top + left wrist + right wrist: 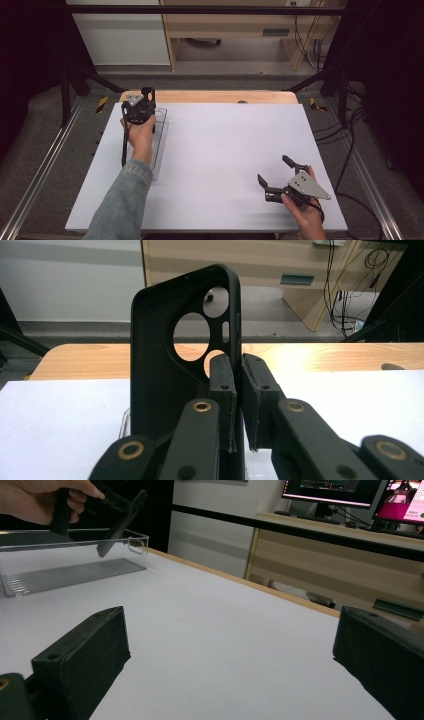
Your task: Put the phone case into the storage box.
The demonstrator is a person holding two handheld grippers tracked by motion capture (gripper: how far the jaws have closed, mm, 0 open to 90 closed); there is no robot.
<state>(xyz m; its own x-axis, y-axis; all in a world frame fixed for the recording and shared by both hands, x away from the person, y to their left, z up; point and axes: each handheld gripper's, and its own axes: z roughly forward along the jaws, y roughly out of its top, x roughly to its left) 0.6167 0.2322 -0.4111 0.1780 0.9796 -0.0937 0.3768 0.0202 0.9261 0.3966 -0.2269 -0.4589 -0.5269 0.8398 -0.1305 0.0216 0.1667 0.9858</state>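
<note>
Black jaws of the left claw (239, 405) pinch one side edge of a dark phone case (170, 365), holding it over the clear tray (161, 145) at the left of the white surface (225, 165). That grip looks thin, so I'd worry the case twists or slips out and lands askew. Over on the right, the right claw (275, 175) rests spread with nothing in it

A wooden table (210, 96) carries a big white board (220, 150) (covering nearly all of it). A clear tray (60, 570) sits on the board near its far left corner.
</note>
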